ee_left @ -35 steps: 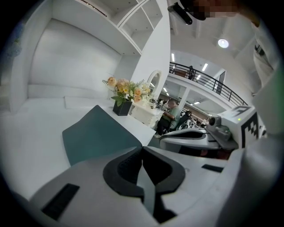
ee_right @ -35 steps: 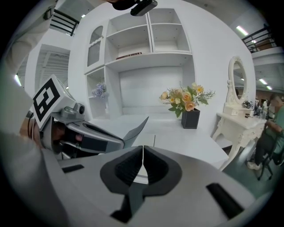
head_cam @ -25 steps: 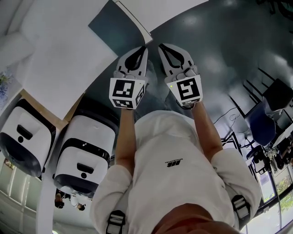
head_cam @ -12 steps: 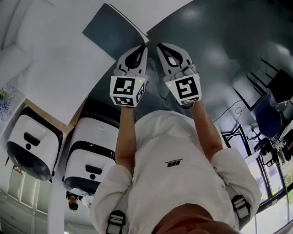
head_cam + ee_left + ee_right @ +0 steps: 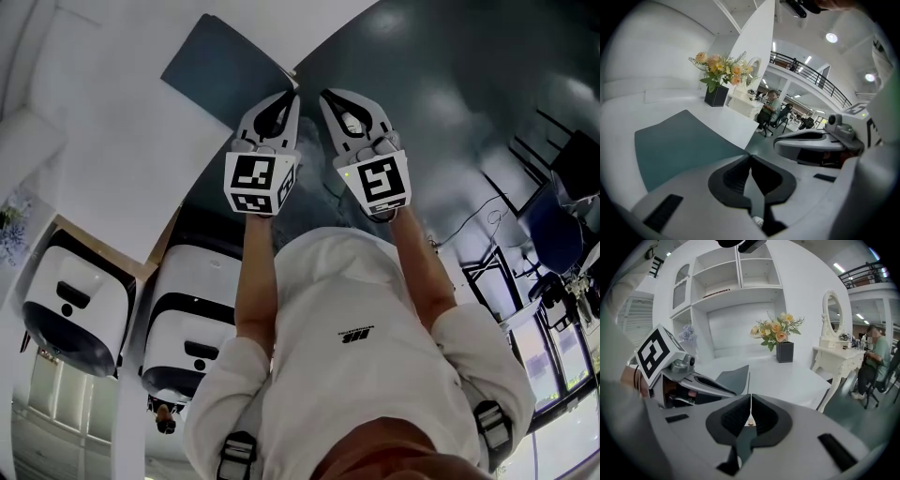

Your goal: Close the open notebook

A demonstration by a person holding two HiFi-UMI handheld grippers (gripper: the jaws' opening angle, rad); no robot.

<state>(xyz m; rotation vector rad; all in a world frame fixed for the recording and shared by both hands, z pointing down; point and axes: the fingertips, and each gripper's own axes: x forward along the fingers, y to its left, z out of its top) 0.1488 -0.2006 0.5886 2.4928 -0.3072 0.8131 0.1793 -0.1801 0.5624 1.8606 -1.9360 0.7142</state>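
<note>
The thin rectangular notebook with a matte dark teal cover [image 5: 220, 70] is seen lying flat, cover up, on the smooth white table [image 5: 122, 141]. A thin white line of page edges is shown along the side nearest the claws. Its near corner is placed at the table's edge, just ahead of the left gripper [image 5: 292, 94] and slightly to that claw's left; whether the two touch cannot be told.

The left gripper's dark ribbed pads are pressed together, with nothing held between them. Its body is of smooth white plastic, tapered to a point, and a cube with black-and-white square markers is carried behind. The right gripper [image 5: 325, 94] is held just beside it, parallel, and is of the same build. Its jaws are likewise closed tip to tip, and nothing is gripped. Both claws are held out past the table's edge, over a glossy dark floor [image 5: 450, 103].

Farther ahead of the claws, a square black pot of peach and yellow flowers [image 5: 780, 338] is set on the table top. Behind it, white open shelves [image 5: 736, 277] are built into the wall. To the right of the right gripper, an oval mirror on a carved white dressing table [image 5: 832, 310] is seen, and beyond it a seated person [image 5: 876, 352]. Behind the claws, a white shirt [image 5: 356, 347] is worn by the holder. To the rear left of the left claw, two rounded white machines with black panels [image 5: 70, 300] are visible.
</note>
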